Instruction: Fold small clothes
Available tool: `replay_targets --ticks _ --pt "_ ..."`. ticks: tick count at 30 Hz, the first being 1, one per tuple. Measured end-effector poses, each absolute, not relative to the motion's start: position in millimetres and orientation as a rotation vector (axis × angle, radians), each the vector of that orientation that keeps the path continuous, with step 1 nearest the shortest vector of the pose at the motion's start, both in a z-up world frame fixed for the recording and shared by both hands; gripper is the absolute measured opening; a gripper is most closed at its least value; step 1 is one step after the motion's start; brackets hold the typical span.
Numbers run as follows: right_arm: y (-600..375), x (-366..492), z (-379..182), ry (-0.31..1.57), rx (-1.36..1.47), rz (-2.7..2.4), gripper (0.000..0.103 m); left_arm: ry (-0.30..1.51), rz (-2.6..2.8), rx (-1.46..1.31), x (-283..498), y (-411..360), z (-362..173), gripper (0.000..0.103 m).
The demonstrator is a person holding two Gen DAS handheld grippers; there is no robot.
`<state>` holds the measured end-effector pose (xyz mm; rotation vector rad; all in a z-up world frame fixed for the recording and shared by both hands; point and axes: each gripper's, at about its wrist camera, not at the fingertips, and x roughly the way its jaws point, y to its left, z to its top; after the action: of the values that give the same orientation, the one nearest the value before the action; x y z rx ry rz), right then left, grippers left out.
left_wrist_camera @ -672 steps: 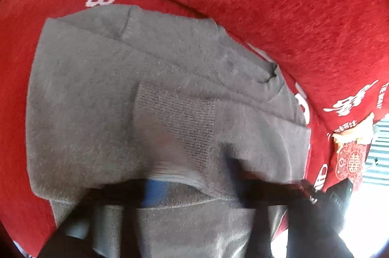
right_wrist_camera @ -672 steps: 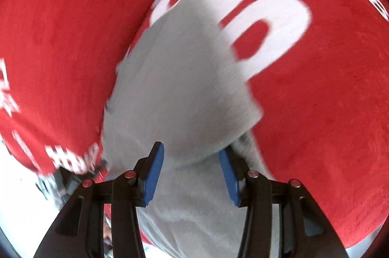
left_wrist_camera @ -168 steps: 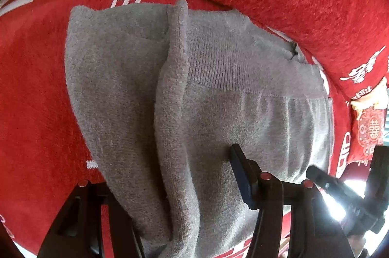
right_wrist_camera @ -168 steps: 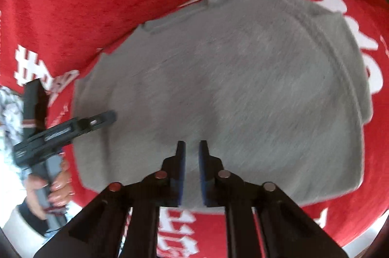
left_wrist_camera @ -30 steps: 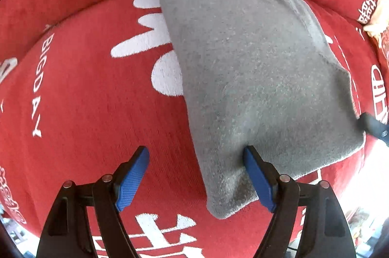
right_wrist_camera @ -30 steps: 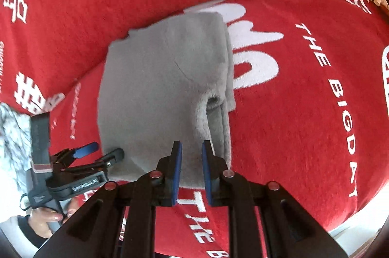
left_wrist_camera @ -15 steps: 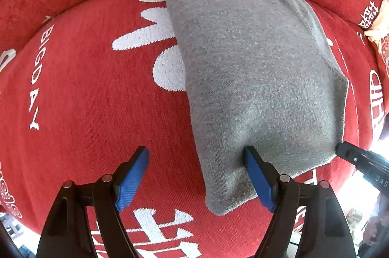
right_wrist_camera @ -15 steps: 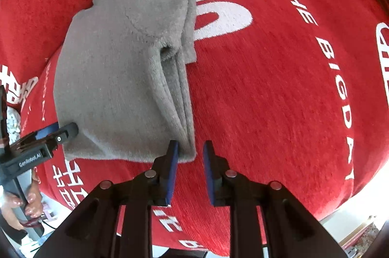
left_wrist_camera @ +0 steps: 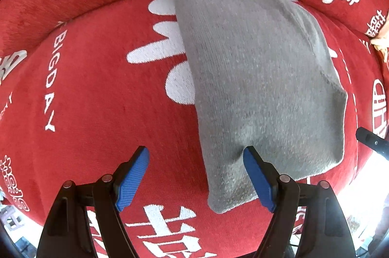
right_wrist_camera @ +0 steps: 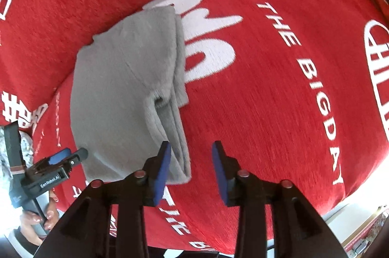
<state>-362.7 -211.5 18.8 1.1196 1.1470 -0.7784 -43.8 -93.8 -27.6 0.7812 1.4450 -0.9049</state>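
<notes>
Left wrist view: the folded grey sweater [left_wrist_camera: 255, 78] lies flat on the red printed cover [left_wrist_camera: 97, 100]. Above it the left gripper [left_wrist_camera: 195, 179] stands wide open, gripping nothing. The right gripper [right_wrist_camera: 192, 169] has just been opening, empty, beside the sweater's layered edge, perhaps just clear of it. No containers show.

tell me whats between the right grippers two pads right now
In the right wrist view, only bare red cloth shows between the right gripper pads; the folded grey sweater lies just left.
</notes>
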Motion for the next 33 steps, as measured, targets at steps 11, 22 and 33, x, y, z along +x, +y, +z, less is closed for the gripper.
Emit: replay_targets --ticks 11,22,33 --pt "-224.0 -345.1 12.4 1.154 1.138 -0.699 0.047 1.463 -0.865 0.743 -34.7 -111.2 -17.7 0.103" --pt "-247.4 -345.5 1.5 1.107 1.213 -0.622 0.070 1.437 -0.845 0.690 -16.8 -125.0 -19.3 0.103" --pt "-286.0 -347.5 -23.7 1.021 1.346 -0.553 0.071 1.594 -0.875 0.582 24.5 -145.2 -46.0 0.103"
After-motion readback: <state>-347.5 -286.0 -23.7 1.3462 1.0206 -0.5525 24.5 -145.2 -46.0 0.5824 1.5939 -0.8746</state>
